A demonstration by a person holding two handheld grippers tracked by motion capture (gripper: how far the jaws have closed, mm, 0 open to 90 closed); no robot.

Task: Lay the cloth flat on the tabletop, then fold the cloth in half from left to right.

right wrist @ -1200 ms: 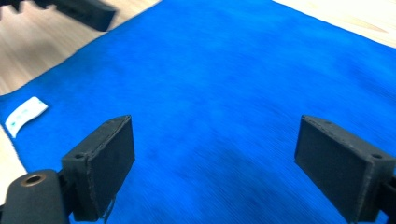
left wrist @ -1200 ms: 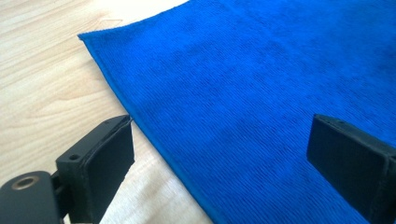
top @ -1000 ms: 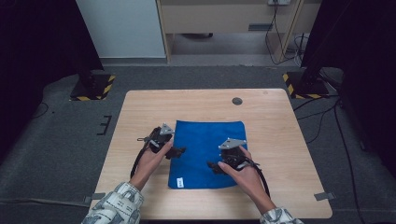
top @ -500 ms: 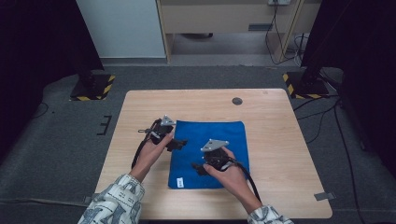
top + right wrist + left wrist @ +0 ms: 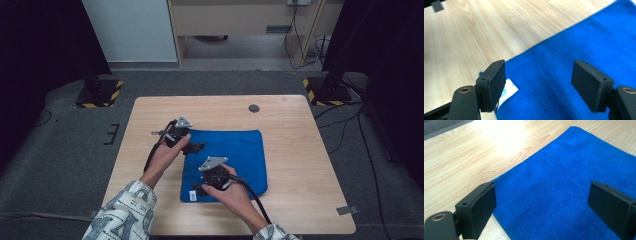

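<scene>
A blue cloth (image 5: 235, 155) lies flat on the wooden table (image 5: 300, 150), with a small white label (image 5: 192, 195) at its near left corner. My left gripper (image 5: 196, 147) hovers over the cloth's far left corner, jaws open and nothing between them; the left gripper view has the cloth (image 5: 564, 182) beneath the left gripper (image 5: 544, 202). My right gripper (image 5: 198, 190) is over the near left corner. Its jaws have just been closing a little but stand open above the cloth (image 5: 574, 50) and the label (image 5: 509, 91), and the right gripper (image 5: 541, 80) grips nothing.
A small dark round disc (image 5: 254, 108) sits on the table near its far edge. A grey strip of tape (image 5: 347, 210) marks the near right corner. Black stands with striped bases (image 5: 100, 95) (image 5: 325, 90) are on the floor beyond the table.
My right gripper has moved left across the cloth to its near left corner. My left gripper has shifted slightly away and up at the far left corner.
</scene>
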